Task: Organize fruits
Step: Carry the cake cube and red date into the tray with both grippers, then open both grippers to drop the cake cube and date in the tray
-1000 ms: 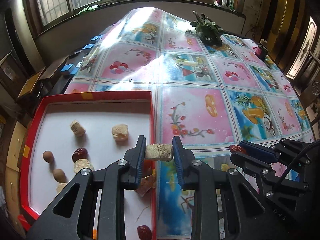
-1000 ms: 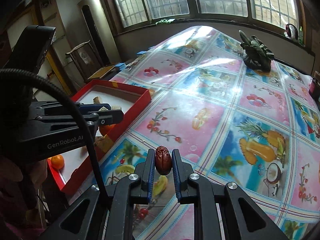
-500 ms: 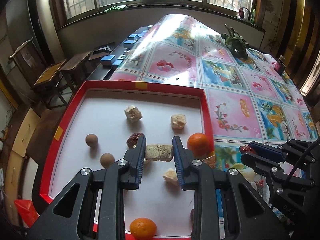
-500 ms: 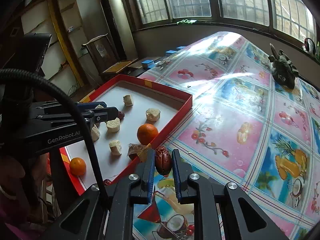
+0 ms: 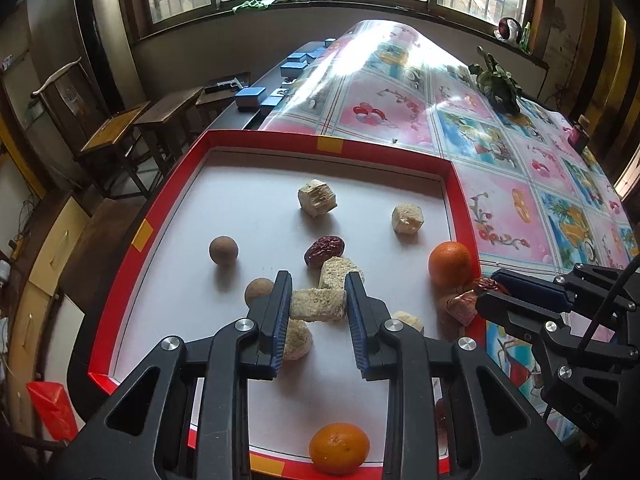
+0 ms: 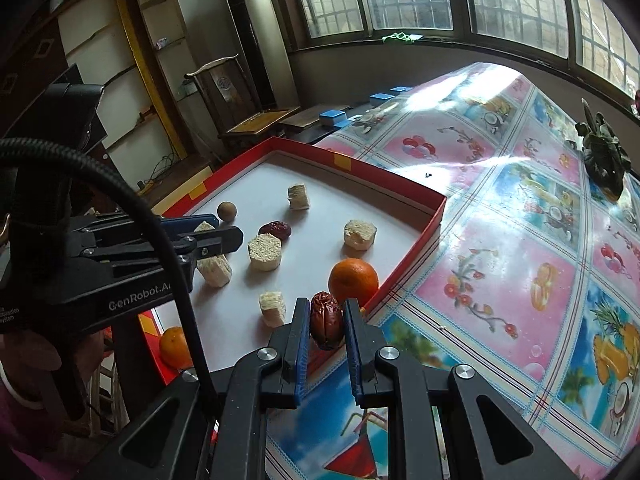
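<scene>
Holding: each gripper carries one piece over the red tray; no change over time is described here.

Left wrist view
- Left gripper (image 5: 318, 308): jaws clenched on a pale crumbly block (image 5: 318, 305), held above the tray's middle, probably so it can be set down among similar pieces.
- Tray (image 5: 256, 138): red rim, white floor, yellow tape patches on the far and left edges.
- Far half: two pale chunks (image 5: 317, 197), one towards the far right corner.
- Middle: a loose red date (image 5: 324, 251) touching another pale chunk; two brown balls (image 5: 223, 249) towards the left edge.
- Right edge: an orange (image 5: 450, 264) against the wall.
- Near edge: a second orange (image 5: 339, 448).
- Right gripper (image 5: 490, 286): reaching in over the tray's right edge, something dark red at its tip.
- Writing: raised letters on the right gripper's body, possibly "DAS", too dim to confirm.

Right wrist view
- Right gripper: jaws clenched on a wrinkled red date held (image 6: 326, 320) upright, just above the tray's right wall beside the orange; I judge it is about to go in with the other fruit.
- Tablecloth (image 6: 520, 240): glossy, printed with fruit and drink pictures.
- Left gripper: seen side-on above the tray's near left part.
- Writing: "GenRobot.AI" in white on the left gripper's body, the last letters hidden by a black cable (image 6: 132, 196).
</scene>
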Tool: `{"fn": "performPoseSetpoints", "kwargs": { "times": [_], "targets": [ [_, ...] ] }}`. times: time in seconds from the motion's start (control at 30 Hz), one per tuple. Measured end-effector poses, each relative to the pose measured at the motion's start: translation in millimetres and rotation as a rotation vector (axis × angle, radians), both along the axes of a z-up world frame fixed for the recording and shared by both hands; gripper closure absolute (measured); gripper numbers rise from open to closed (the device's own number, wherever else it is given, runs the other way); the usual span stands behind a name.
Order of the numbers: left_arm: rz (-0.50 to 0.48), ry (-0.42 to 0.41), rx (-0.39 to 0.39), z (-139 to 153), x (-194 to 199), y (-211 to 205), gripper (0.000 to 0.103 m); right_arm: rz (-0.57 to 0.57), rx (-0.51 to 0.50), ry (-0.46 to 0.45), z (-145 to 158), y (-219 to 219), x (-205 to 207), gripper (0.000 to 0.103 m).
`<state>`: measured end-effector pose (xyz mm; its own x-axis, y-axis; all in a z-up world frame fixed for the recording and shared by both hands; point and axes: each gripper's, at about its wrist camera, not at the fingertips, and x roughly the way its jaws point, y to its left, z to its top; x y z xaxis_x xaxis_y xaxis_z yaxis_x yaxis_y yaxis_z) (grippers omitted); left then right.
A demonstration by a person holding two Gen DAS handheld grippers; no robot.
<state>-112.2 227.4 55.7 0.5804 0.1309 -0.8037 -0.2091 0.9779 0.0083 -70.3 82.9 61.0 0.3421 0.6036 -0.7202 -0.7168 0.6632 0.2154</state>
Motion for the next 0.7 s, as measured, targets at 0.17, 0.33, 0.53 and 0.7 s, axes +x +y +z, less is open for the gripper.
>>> {"fn": "performPoseSetpoints", "kwargs": {
  "times": [0.17,0.33,0.53,0.7],
  "targets": [
    [0.011,0.001,0.002,-6.1,0.1,5.5,0.077,0.032,0.010,0.004,-1.4,18.3,6.6,0.087],
    [0.018,-0.009,0.001,-7.7,-1.5,8.9,0.077,0.061,0.014,-0.016,-2.7,36.3,13.3,0.087],
    [0.026,-0.025,0.013,-8.6,-3.1,10.8,0.077,0.068,-0.024,-0.017,-15.5,53.0,19.8,0.087],
    [0.038,-0.021,0.018,-9.4,-0.8,11.2,0.071,0.072,-0.030,-0.011,-20.7,57.9,18.8,0.080]
  ]
}}
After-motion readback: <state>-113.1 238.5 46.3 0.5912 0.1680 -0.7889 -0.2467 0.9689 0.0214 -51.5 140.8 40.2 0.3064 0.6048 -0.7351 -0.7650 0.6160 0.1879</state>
